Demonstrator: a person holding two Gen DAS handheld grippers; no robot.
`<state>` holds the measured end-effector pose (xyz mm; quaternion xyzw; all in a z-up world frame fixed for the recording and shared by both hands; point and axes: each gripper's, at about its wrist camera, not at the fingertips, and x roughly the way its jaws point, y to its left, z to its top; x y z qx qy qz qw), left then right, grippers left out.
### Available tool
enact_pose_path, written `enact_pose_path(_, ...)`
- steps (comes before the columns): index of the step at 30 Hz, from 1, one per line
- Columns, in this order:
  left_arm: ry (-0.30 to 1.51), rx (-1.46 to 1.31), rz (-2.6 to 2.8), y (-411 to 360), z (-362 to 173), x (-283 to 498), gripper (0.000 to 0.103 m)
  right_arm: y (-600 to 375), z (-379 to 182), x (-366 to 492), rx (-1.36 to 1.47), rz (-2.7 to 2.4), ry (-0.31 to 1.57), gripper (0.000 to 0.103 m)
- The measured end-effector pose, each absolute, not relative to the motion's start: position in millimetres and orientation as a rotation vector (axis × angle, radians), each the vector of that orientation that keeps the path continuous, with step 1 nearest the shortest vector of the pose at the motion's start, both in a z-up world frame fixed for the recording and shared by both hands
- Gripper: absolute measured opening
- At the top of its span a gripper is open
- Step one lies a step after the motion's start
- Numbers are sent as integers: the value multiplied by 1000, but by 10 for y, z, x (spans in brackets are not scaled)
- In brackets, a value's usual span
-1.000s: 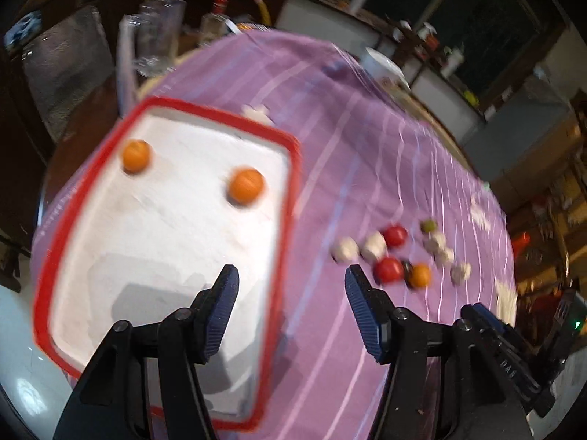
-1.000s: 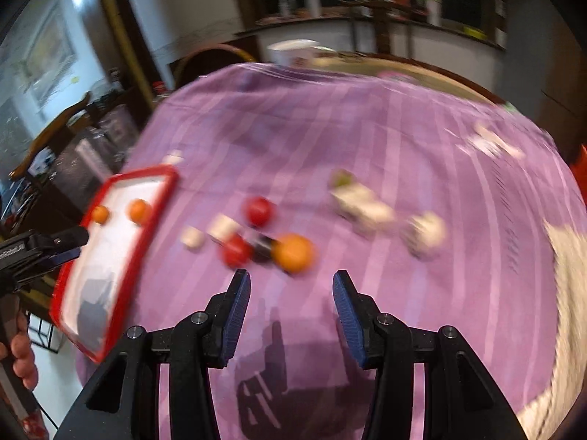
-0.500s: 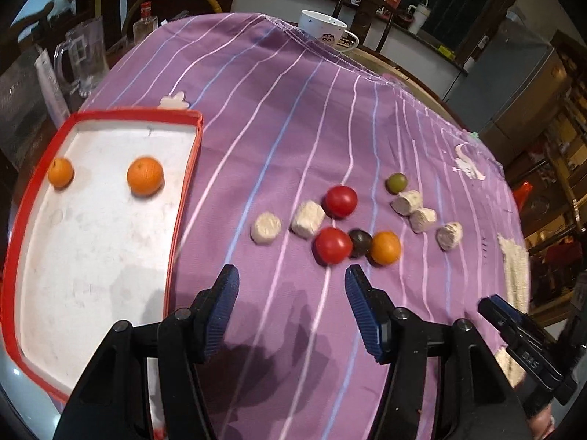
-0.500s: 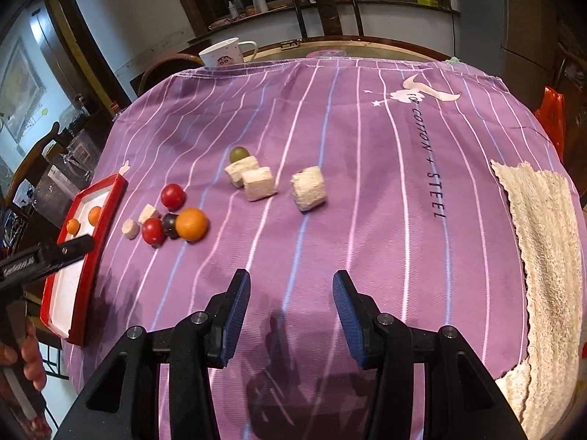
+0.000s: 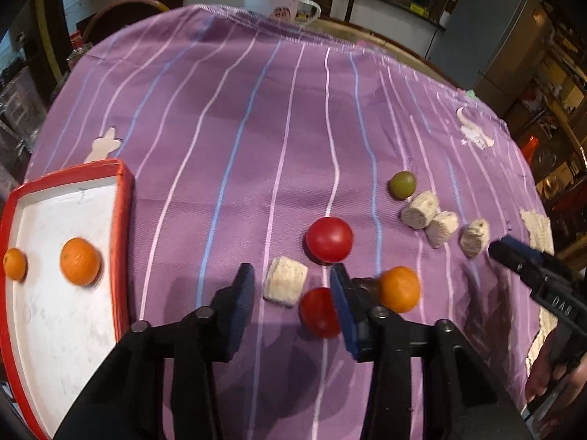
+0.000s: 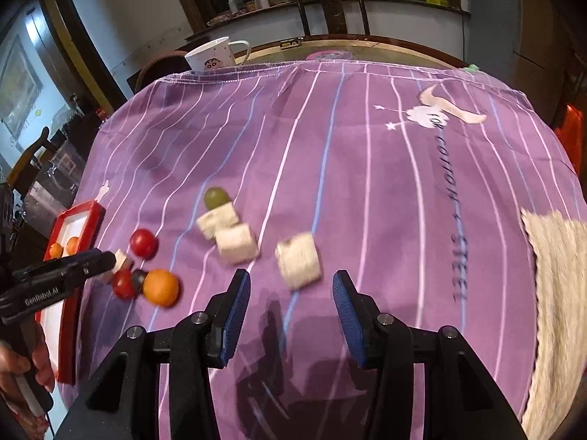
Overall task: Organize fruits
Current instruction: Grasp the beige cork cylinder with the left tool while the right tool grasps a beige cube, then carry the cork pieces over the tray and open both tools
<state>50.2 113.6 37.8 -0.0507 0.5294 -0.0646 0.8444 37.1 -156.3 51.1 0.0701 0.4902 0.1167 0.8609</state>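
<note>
A red-rimmed white tray (image 5: 124, 220) at the left holds two oranges (image 5: 80, 267). On the purple striped cloth lie two red tomatoes (image 5: 329, 239), an orange (image 5: 399, 289), a green fruit (image 5: 402, 184) and several white chunks (image 5: 420, 209). My left gripper (image 5: 291, 269) hovers low over this cluster. Its jaws are closing, with a white chunk (image 5: 286, 286) and the near tomato (image 5: 317, 311) between them, and the pads press on neither. My right gripper (image 6: 291, 280) is open just short of a white chunk (image 6: 299, 264). A small dark fruit (image 6: 138, 278) sits between the tomato and orange.
A white mug (image 6: 212, 58) stands at the far edge of the table. A beige woven cloth (image 6: 554, 293) covers the right edge. Chairs and a counter stand behind. The right gripper's finger (image 5: 513, 253) shows beside the rightmost chunk.
My left gripper swung right from over the tray to the fruit cluster, dropped closer, and its jaws narrowed. My right gripper came nearer the white chunks.
</note>
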Motion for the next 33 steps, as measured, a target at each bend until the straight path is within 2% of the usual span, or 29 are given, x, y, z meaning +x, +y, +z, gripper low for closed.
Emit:
enact_pose_path(5, 1134, -94, -162, 1145, 301, 559, 24, -1456, 404, 519, 95, 266, 1042, 51)
enact_pose_path(15, 1129, -65, -164, 1125, 299, 551, 26, -1475, 201, 670, 95, 259, 1073, 50)
enact_pose_path(16, 1133, -55, -168, 1118, 302, 559, 26, -1480, 203, 669, 96, 267, 1074, 47)
enact_pose_path(17, 1139, -36, -174, 1102, 307, 566, 26, -1484, 203, 662, 98, 274, 1074, 37)
enact_pose_path(19, 1145, -7, -187, 1072, 324, 559, 21, -1498, 206, 638, 101, 275, 1072, 31)
enact_pose_path(23, 1143, 2, -181, 1074, 323, 501, 21, -1567, 208, 569, 147, 290, 1084, 30)
enact_pose_path(24, 1140, -17, -178, 1101, 321, 502, 22, -1577, 214, 548, 156, 294, 1087, 30)
enact_pose_path(28, 1144, 18, -151, 1066, 299, 562, 40, -1612, 247, 435, 172, 304, 1089, 30)
enact_pose_path(30, 1148, 52, -150, 995, 294, 591, 40, -1619, 259, 388, 176, 308, 1088, 30)
enact_pose_path(32, 1151, 64, -148, 946, 303, 601, 34, -1624, 277, 341, 174, 315, 1086, 30)
enact_pose_path(33, 1152, 52, -163, 926, 307, 591, 24, -1625, 296, 313, 172, 320, 1081, 30)
